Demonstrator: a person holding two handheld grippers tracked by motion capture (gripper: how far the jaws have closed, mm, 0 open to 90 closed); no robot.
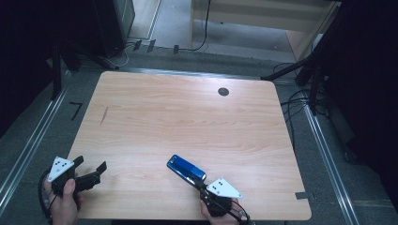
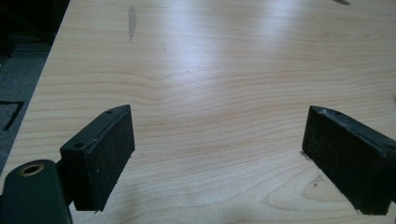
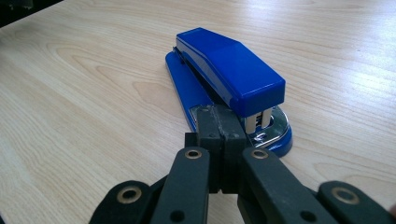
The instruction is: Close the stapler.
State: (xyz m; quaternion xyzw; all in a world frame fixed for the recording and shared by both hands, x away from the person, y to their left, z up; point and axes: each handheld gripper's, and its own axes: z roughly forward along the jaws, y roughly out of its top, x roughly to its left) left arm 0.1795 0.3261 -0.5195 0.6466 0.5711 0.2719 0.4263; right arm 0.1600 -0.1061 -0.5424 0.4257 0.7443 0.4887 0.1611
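Note:
A blue stapler lies flat on the wooden table, near the front edge and right of the middle. In the right gripper view the stapler points away, its metal mouth end closest. My right gripper is shut, jaws pressed flat together with nothing between them. Its tips rest against the stapler's near end, beside the base. My left gripper is at the table's front left corner, held by a hand. It stands wide open over bare wood, far from the stapler.
A round dark cable hole sits at the table's far right, and a dark streak marks the left side. Metal rails, stands and cables lie on the floor around the table. Bare wood stretches between the grippers and the far edge.

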